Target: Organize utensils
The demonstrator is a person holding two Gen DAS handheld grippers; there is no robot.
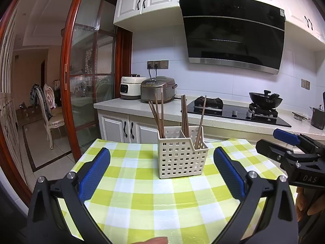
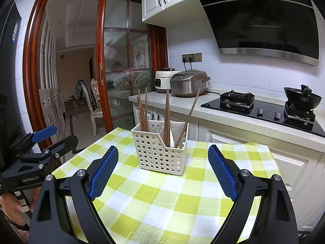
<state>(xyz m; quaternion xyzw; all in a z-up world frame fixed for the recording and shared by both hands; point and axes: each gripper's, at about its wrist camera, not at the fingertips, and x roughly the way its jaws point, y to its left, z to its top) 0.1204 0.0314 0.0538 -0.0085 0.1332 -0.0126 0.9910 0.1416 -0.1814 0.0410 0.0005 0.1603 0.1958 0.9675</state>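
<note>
A cream perforated utensil caddy [image 1: 182,158] stands upright on the green-checked tablecloth [image 1: 142,199]. Brown chopsticks [image 1: 159,113] stand in its compartments, some in the left one and others [image 1: 201,122] on the right. My left gripper [image 1: 162,162] is open and empty, just in front of the caddy. In the right wrist view the caddy [image 2: 160,152] holds chopsticks [image 2: 142,111] and a white utensil [image 2: 171,140]. My right gripper [image 2: 163,160] is open and empty, also short of the caddy. Each gripper shows at the other view's edge.
A kitchen counter [image 1: 130,105] behind the table holds two rice cookers [image 1: 157,89], a gas hob [image 1: 233,109] and a black wok [image 1: 265,99]. A range hood hangs above. A glass sliding door [image 1: 89,71] and a chair [image 1: 48,111] stand left.
</note>
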